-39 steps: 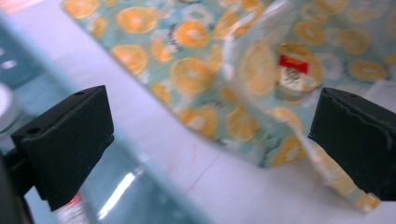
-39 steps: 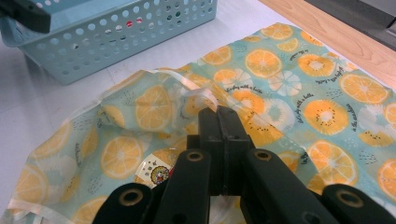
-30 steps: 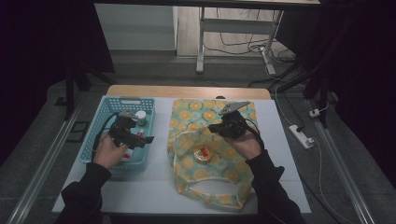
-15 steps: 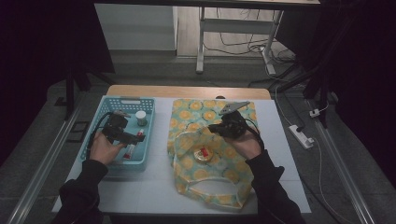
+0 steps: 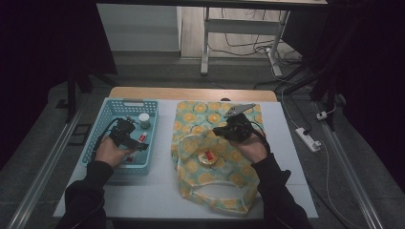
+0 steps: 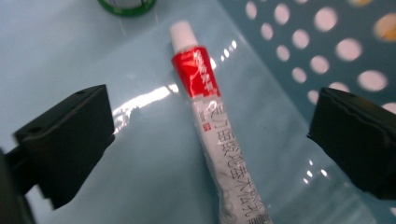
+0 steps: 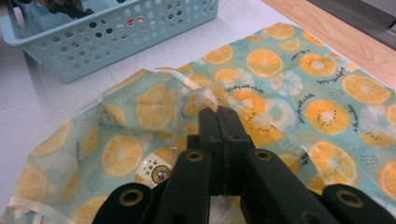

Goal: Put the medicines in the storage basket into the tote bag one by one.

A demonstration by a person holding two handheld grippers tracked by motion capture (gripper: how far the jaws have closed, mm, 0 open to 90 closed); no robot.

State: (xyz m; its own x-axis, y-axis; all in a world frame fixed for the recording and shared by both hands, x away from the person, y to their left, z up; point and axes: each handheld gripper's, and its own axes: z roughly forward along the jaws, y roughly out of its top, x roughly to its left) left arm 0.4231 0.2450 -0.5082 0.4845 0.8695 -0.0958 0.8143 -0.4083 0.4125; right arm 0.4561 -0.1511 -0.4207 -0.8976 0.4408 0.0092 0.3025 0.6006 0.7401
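At the left of the table (image 5: 157,200), a pale blue perforated basket (image 5: 106,125) sits on the white surface, and the left gripper (image 5: 138,144) hangs inside it, held by the person's left hand (image 5: 111,152). In the left gripper view its two black jaws stand spread wide, one on each side of a toothpaste tube (image 6: 212,135) that lies flat on the basket floor; the pads do not touch it. The tube is white with a red band and a white cap, the cap pointing toward the far end of the basket. Just beyond the cap is the green rim of a small jar (image 6: 127,4), which the high view shows as a white-lidded jar (image 5: 143,120) near the basket's far right corner.

Right of the basket, just beside it, lies a bag (image 5: 210,162) printed with orange slices on a blue-green ground, flat on the table with its handles at the near end. Its mouth is lifted open, and a small round tin (image 5: 208,158) with a red mark on top shows inside.

Farther right, the right gripper (image 5: 224,131) is over the far half of the bag. In the right gripper view its jaws are pressed together, pinching the cloth edge (image 7: 205,98) of the bag's opening and holding it raised above the tin (image 7: 159,172).
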